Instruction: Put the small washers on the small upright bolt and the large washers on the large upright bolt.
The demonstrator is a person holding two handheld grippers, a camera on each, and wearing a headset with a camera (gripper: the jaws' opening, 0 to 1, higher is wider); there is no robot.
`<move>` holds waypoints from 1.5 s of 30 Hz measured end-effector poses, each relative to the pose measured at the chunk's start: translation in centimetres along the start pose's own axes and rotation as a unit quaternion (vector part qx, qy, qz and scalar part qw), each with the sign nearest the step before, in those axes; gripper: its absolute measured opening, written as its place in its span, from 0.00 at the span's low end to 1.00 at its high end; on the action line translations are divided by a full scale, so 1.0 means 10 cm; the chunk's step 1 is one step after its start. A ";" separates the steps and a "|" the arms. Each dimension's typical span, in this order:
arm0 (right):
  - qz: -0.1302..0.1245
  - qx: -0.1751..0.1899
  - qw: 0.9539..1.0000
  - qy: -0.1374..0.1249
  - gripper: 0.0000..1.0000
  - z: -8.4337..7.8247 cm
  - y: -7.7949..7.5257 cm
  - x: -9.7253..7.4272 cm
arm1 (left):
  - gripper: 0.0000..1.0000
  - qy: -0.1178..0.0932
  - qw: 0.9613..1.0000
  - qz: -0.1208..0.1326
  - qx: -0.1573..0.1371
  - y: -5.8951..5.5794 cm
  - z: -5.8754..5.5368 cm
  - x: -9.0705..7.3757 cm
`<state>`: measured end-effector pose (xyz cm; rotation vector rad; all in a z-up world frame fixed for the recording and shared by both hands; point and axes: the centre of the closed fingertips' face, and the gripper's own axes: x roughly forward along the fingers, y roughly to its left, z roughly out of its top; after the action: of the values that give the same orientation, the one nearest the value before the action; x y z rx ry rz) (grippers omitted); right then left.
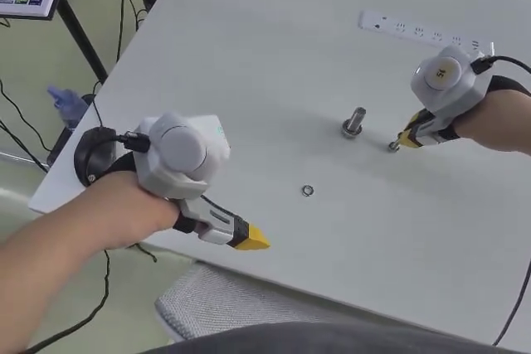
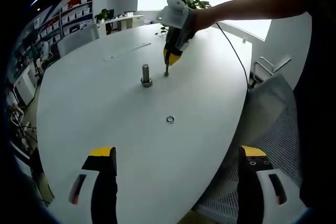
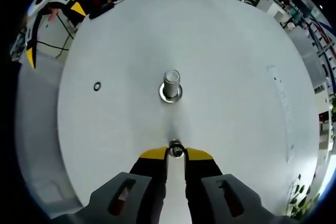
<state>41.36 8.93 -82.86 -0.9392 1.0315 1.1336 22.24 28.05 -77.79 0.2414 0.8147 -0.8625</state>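
Seating a washer on the small bolt point(image 1: 393, 147) looks like the step in hand.

Right gripper point(image 3: 177, 154): fingers drawn nearly together, tips either side of a small round thing at the bolt's top. Cannot tell whether that is a pinched washer or the bolt itself. The tips point down at the bolt, presumably to line a hole up over the shank.

Left gripper point(image 2: 177, 153): fingers released, wide apart, holding nothing. It hovers over the near edge of the desk point(image 1: 249, 55), well apart from the bolts. Judged parked out of the right hand's way, and aimed roughly at the loose washer point(image 1: 308, 191) for a later pick.

Counts:
- Bolts: 2, both upright toward mid-desk, near each other.
- The large bolt point(image 1: 354, 122) shows a ring at its base; washer or flange, cannot tell.
- Loose washers on the desk: 1, lying flat between the bolts and the near edge.
- Power strip point(image 1: 423, 32): 1, toward the far edge.
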 end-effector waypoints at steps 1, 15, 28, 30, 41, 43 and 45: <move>-0.001 -0.001 1.000 0.001 0.13 0.00 0.00 0.01 | 0.97 0.001 1.000 0.000 0.000 0.00 -0.01 0.00; 0.004 -0.016 1.000 0.015 0.13 -0.04 0.02 0.23 | 0.95 0.005 1.000 0.000 -0.011 0.02 -0.10 0.03; 0.006 -0.018 1.000 0.013 0.13 -0.01 -0.06 0.35 | 0.93 0.014 1.000 -0.001 -0.020 0.03 -0.18 0.05; 0.006 -0.018 1.000 0.014 0.13 -0.01 -0.05 0.34 | 0.92 0.015 1.000 -0.002 -0.019 0.03 -0.17 0.05; 0.008 -0.009 1.000 0.014 0.13 -0.02 -0.02 0.33 | 0.91 0.015 1.000 -0.008 -0.017 -0.01 -0.16 0.05; 0.009 -0.007 1.000 0.013 0.14 -0.02 -0.01 0.32 | 0.91 0.016 1.000 -0.007 -0.017 0.00 -0.17 0.05; 0.009 -0.007 1.000 0.013 0.14 -0.02 -0.01 0.31 | 0.91 0.017 1.000 -0.008 -0.017 0.00 -0.18 0.04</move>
<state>41.76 9.54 -85.91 -0.9599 1.0564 1.1474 21.41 28.72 -79.33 0.2198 0.8630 -0.8596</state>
